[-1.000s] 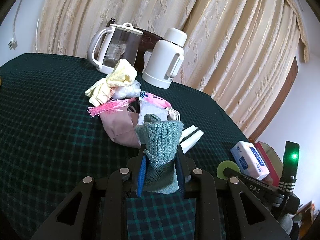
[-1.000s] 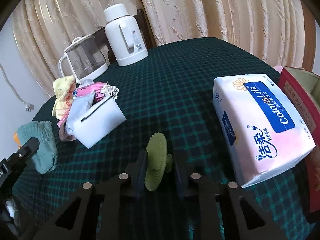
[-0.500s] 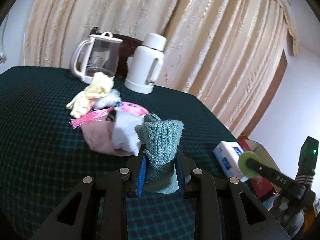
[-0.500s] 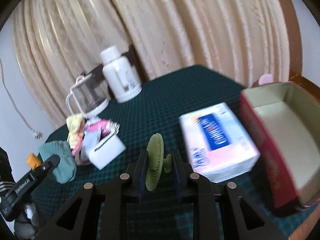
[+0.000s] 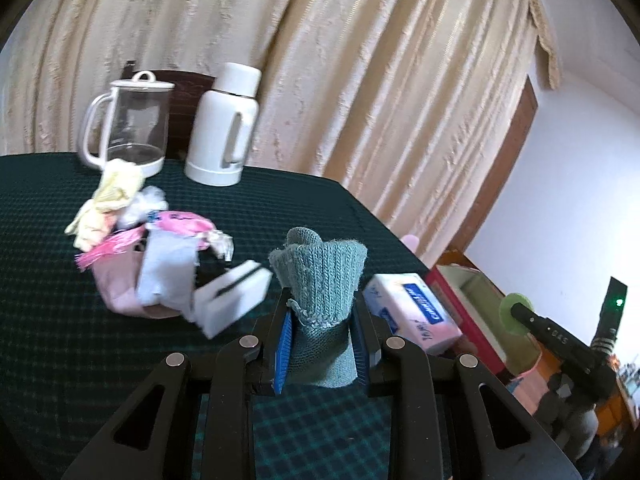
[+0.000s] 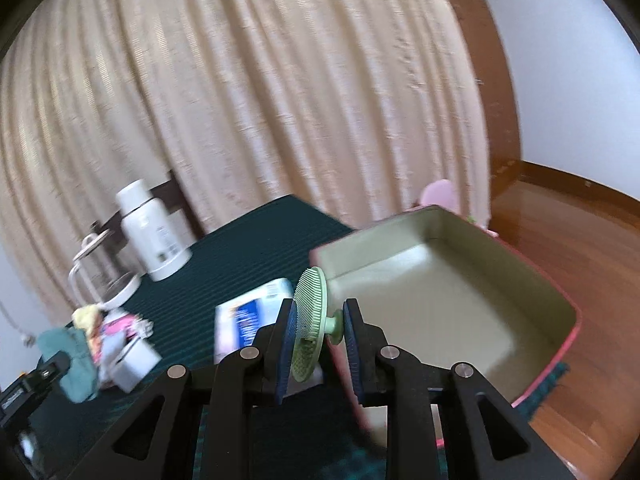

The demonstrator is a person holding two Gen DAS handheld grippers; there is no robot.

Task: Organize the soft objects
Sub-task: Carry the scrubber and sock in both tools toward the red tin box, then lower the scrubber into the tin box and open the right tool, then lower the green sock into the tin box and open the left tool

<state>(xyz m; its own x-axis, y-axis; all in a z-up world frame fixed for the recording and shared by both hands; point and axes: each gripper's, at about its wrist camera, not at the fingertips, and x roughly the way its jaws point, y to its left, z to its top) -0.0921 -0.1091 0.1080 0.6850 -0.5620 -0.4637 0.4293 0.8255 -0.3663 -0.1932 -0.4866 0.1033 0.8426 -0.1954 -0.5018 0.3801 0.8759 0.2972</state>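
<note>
My left gripper (image 5: 322, 312) is shut on a teal knitted sock (image 5: 320, 276) that stands up between its blue pads, above the dark green checked tablecloth (image 5: 48, 264). My right gripper (image 6: 318, 322) is shut on a round green silicone scrubber (image 6: 310, 312), held edge-on just in front of the near rim of an open red box (image 6: 452, 304) with a pale inside. In the left wrist view the scrubber (image 5: 516, 314) and right gripper show at the far right, over the box (image 5: 472, 292). A pile of soft items (image 5: 132, 240) lies left of the sock.
A white sponge block (image 5: 232, 300) lies by the pile. A tissue pack (image 5: 412, 312) sits between the sock and the box. A glass kettle (image 5: 128, 128) and a white flask (image 5: 224, 128) stand at the table's far edge before cream curtains. Wooden floor (image 6: 580, 260) lies beyond the box.
Both grippers rose and swung right, keeping their loads. The right gripper travelled from over the cloth past the tissue pack to the rim of the red box. The pile slid left in the left view.
</note>
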